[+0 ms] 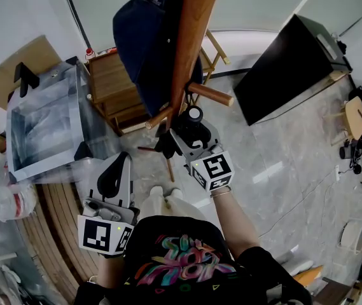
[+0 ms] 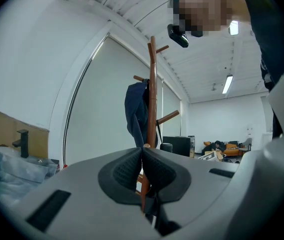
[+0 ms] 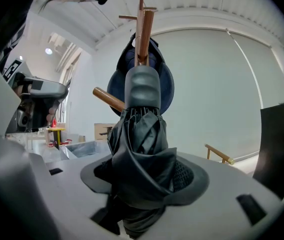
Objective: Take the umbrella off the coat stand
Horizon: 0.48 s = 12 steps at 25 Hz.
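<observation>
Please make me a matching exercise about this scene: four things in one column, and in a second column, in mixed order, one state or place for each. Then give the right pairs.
1 umbrella
2 coat stand
3 dark blue garment
4 left gripper

A shut, holding nothing
B hangs on the stand
C folded, clamped in the right gripper
D brown wooden pole with pegs

Pairs: 1-C; 2-D; 3-B; 4-A

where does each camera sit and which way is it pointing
Left gripper view: rides the left tongs, shut, facing level at the coat stand.
Right gripper view: rides the right tongs, clamped on the umbrella, coat stand behind.
Head view: person's head, steeply down; both tongs, forearms, torso show.
All three share the coat stand.
</observation>
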Each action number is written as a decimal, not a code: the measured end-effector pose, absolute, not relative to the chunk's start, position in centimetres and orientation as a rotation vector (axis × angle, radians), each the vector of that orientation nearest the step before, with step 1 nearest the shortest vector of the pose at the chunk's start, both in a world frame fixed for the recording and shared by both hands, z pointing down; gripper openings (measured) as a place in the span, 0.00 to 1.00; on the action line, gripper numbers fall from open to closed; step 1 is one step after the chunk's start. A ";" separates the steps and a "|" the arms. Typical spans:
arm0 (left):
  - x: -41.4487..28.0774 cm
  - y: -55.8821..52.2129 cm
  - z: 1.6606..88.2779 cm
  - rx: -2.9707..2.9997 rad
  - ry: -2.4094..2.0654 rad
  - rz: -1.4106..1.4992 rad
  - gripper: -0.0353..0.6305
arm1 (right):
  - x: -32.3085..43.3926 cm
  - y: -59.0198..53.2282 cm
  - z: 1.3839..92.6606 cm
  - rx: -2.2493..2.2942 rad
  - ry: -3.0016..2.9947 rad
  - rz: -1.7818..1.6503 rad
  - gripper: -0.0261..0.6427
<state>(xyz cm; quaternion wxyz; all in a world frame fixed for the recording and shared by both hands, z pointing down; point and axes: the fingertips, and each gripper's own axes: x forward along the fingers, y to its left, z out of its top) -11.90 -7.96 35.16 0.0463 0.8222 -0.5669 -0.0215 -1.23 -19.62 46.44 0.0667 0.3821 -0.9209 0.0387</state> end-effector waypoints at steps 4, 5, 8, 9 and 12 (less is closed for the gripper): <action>-11.8 -7.9 34.5 2.529 -1.730 -0.079 0.09 | -1.1 -19.2 45.3 1.155 -2.779 0.119 0.44; -11.7 -7.9 34.3 2.535 -1.730 -0.085 0.09 | -1.0 -19.1 45.0 1.159 -2.781 0.120 0.44; -11.6 -7.9 33.6 2.550 -1.729 -0.097 0.09 | -0.5 -18.7 44.1 1.171 -2.784 0.130 0.44; -11.5 -7.9 33.4 2.556 -1.727 -0.099 0.09 | -0.3 -18.5 43.8 1.173 -2.786 0.132 0.44; -11.1 -8.0 32.9 2.575 -1.719 -0.110 0.09 | 0.3 -18.1 42.7 1.184 -2.793 0.138 0.44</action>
